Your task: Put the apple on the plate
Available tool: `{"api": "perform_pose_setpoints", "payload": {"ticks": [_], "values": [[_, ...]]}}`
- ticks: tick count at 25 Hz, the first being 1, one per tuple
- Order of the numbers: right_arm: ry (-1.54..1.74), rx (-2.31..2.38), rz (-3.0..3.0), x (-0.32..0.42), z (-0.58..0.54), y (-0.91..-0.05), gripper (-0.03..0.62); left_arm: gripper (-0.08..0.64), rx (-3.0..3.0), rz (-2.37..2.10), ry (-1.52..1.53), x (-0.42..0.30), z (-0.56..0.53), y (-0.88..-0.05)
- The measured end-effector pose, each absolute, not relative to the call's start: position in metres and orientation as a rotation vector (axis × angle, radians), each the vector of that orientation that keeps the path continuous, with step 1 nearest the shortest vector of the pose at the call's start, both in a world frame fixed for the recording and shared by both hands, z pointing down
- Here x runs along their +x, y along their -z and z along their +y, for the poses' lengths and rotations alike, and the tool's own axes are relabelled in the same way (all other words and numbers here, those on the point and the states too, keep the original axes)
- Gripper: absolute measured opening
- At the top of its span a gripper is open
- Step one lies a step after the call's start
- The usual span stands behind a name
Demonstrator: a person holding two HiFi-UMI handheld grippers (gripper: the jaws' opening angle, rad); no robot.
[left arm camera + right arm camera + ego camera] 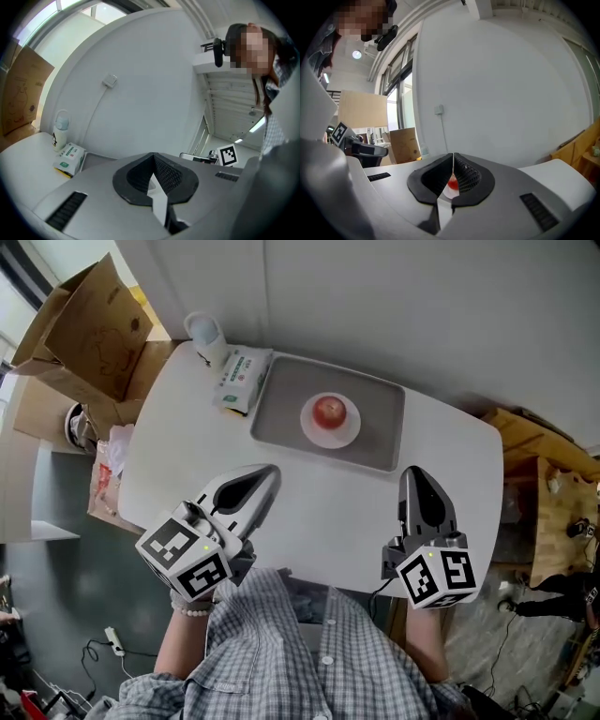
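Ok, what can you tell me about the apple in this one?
The apple is round, whole and red with a paler patch on top. It sits on the middle of a small white plate, which lies in a grey tray at the far side of the table. Only the plate touches it; the left claw and right claw are shut and well short of it.

We note worktop (328,512): white, smooth, faint sheen. Tray (375,432) at far edge: grey, matt. Plate (330,439): white, glossy. Apple (329,411): red, shiny skin. Pack (242,379) near far left corner: glossy plastic wrap. Left tongs (272,470), right tongs (416,471): grey matt plastic; black ribbed pads (465,176).
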State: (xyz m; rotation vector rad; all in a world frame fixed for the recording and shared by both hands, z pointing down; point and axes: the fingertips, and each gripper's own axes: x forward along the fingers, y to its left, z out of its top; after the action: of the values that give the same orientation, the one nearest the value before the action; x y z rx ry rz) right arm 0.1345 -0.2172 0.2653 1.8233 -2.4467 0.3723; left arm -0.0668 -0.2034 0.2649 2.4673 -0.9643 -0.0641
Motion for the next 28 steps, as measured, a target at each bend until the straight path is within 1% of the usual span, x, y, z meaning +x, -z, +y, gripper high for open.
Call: {"api": "perform_pose_setpoints", "payload": {"ticks": [5,15,28], "values": [[-0.364,1.81,-2.5,0.124,-0.211,-0.255,0.026,0.008,2.487,-0.991,0.052,-0.065,-0.199,-0.262],[-0.406,1.781,-2.51,0.121,-0.202,-0.259,0.025,0.008,2.514,-0.888,0.056,-0.047,-0.188,-0.257],[-0.419,1.73,-2.535,0.112,-0.196,-0.261,0.025,0.008,2.489,-0.885,0.076,-0.05,-0.186,-0.256]]}}
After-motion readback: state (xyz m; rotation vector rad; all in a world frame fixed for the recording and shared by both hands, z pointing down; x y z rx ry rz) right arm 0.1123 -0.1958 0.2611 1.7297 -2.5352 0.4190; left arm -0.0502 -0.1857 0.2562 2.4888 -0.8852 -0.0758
